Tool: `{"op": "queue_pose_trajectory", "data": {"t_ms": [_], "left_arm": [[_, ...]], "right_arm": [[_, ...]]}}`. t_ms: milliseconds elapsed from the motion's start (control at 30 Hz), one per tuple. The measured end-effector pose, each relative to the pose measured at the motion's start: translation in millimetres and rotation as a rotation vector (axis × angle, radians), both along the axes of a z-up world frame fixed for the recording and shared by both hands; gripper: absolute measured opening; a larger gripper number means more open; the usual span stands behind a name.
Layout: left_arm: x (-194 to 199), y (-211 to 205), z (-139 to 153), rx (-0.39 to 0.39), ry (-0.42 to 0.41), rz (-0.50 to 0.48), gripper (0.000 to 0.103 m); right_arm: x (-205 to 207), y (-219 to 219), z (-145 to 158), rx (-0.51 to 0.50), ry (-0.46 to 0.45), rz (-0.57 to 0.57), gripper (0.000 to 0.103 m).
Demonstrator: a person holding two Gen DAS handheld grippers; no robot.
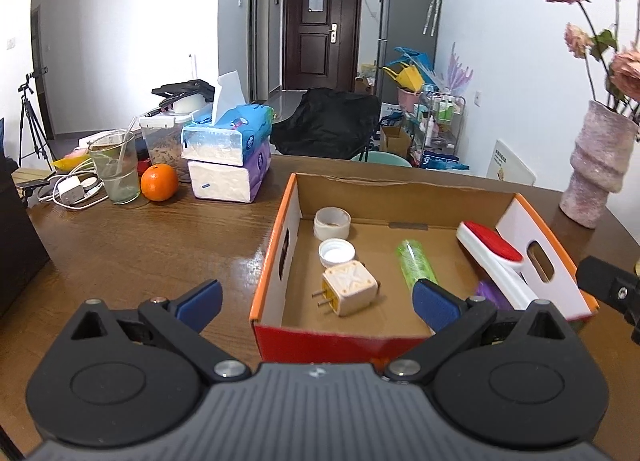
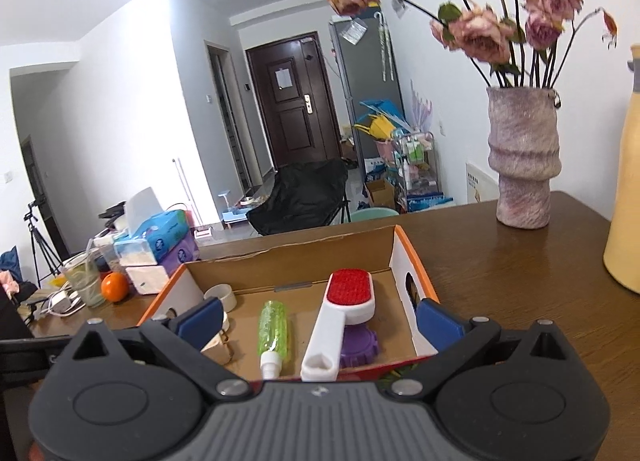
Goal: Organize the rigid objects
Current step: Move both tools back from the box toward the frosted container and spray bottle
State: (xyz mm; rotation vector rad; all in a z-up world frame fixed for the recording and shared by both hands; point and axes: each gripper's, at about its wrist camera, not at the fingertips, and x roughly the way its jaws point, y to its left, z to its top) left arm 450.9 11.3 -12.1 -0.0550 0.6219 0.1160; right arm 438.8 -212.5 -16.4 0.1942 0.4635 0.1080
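An open cardboard box (image 1: 276,257) with orange rim sits on the wooden table. It holds a tape roll (image 1: 332,223), a white cap (image 1: 337,253), a beige plug adapter (image 1: 350,290), a green spray bottle (image 1: 416,265), a white lint brush with a red pad (image 1: 490,253) and a purple lid (image 1: 494,295). My left gripper (image 1: 318,301) is open and empty over the box's near left corner. My right gripper (image 2: 320,321) is open and empty above the box (image 2: 400,257), over the spray bottle (image 2: 274,327), the brush (image 2: 344,309) and the purple lid (image 2: 360,347).
Left of the box stand stacked tissue packs (image 1: 228,157), an orange (image 1: 159,182), a glass (image 1: 114,171) and a charger with cables (image 1: 72,191). A pink vase with dried flowers (image 2: 522,157) and a yellow vase (image 2: 626,197) stand at the right.
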Motion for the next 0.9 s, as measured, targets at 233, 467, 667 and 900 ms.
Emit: {"op": "queue_pose_trajectory", "data": {"t_ms": [233, 467, 667, 900], "left_arm": [[-32, -3, 3, -0.004, 0.003, -0.018, 0.103], [-62, 1, 5, -0.012, 0.004, -0.024, 0.103], [-85, 5, 5, -0.03, 0.01, -0.032, 0.103], [-110, 8, -1, -0.026, 0.022, -0.041, 0.103]], "right_arm": [[-36, -2, 10, -0.022, -0.021, 0.006, 0.103], [-71, -2, 13, -0.046, -0.034, 0.019, 0.103], [-96, -1, 12, -0.066, -0.03, 0.034, 0.103], [-121, 2, 7, -0.079, -0.023, 0.053, 0.103]]}}
